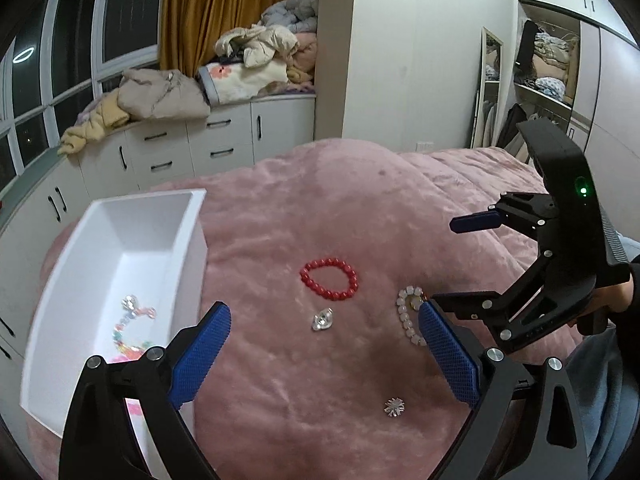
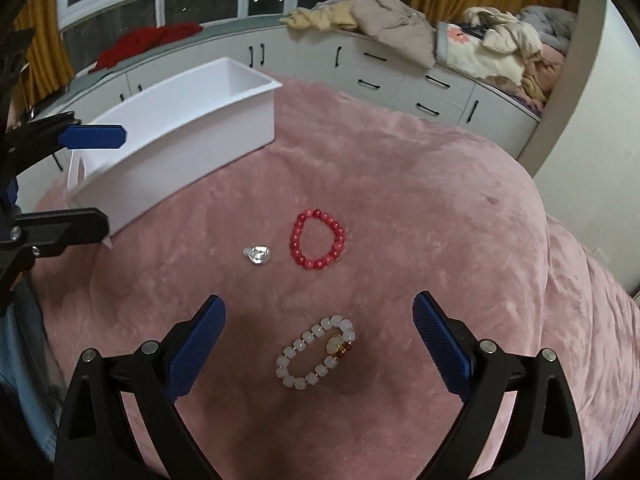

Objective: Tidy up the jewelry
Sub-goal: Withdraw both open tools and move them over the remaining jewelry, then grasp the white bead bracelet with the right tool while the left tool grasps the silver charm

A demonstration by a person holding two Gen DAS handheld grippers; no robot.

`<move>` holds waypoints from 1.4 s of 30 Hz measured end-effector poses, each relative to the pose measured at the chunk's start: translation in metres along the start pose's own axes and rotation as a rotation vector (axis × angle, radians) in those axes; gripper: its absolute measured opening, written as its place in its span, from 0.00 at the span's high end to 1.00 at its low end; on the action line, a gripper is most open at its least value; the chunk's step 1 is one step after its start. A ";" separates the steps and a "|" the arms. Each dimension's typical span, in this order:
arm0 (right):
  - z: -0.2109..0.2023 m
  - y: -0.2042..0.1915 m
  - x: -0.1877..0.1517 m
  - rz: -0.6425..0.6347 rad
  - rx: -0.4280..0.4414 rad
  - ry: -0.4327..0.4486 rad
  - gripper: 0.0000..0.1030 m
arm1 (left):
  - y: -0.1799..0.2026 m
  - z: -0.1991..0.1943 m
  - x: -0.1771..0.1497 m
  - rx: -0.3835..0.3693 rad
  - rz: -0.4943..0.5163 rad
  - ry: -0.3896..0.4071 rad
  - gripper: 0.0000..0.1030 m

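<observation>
Soft, even indoor light, a little dim and warm, with dark night panes in the windows. A ring lamp's glare reflects in the glass. Fisheye bending curves the cabinets, corners go black. The white box smears slightly at its near end; faint shadow pools on the pink blanket.

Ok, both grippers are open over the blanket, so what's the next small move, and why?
Probably lower the right gripper and close on the white bead bracelet. It lies loose on the pink blanket, framed between the open jaws, and the white box already holds a colourful bead piece.
</observation>
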State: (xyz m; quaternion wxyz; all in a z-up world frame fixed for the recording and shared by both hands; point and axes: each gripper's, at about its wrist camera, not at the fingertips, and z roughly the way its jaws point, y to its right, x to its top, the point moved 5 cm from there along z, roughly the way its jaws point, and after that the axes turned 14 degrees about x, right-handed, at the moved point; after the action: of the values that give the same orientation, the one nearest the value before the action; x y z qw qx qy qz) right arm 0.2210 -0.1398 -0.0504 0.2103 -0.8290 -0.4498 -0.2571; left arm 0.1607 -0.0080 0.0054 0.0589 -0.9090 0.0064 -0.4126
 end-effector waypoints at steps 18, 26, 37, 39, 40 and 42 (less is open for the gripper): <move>0.054 0.033 -0.037 0.008 -0.062 -0.143 0.28 | 0.027 0.077 -0.030 0.053 0.038 -0.105 0.07; 0.068 0.048 -0.042 0.028 -0.102 -0.163 0.34 | 0.042 0.118 -0.033 0.078 0.079 -0.163 0.07; 0.071 0.053 -0.045 0.023 -0.125 -0.155 0.71 | 0.045 0.165 -0.038 0.116 0.057 -0.208 0.07; 0.069 0.052 -0.044 0.041 -0.096 -0.142 0.80 | 0.043 0.167 -0.040 0.114 0.043 -0.193 0.21; 0.070 0.052 -0.044 0.043 -0.092 -0.141 0.80 | 0.043 0.167 -0.040 0.115 0.038 -0.192 0.24; 0.069 0.052 -0.044 0.045 -0.085 -0.138 0.81 | 0.041 0.168 -0.041 0.109 0.026 -0.193 0.29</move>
State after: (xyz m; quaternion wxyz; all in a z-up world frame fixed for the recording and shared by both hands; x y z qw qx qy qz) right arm 0.2614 -0.1543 -0.1375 0.1489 -0.8628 -0.4334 -0.2135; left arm 0.2616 -0.0287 -0.1392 0.1141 -0.9397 -0.0101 -0.3223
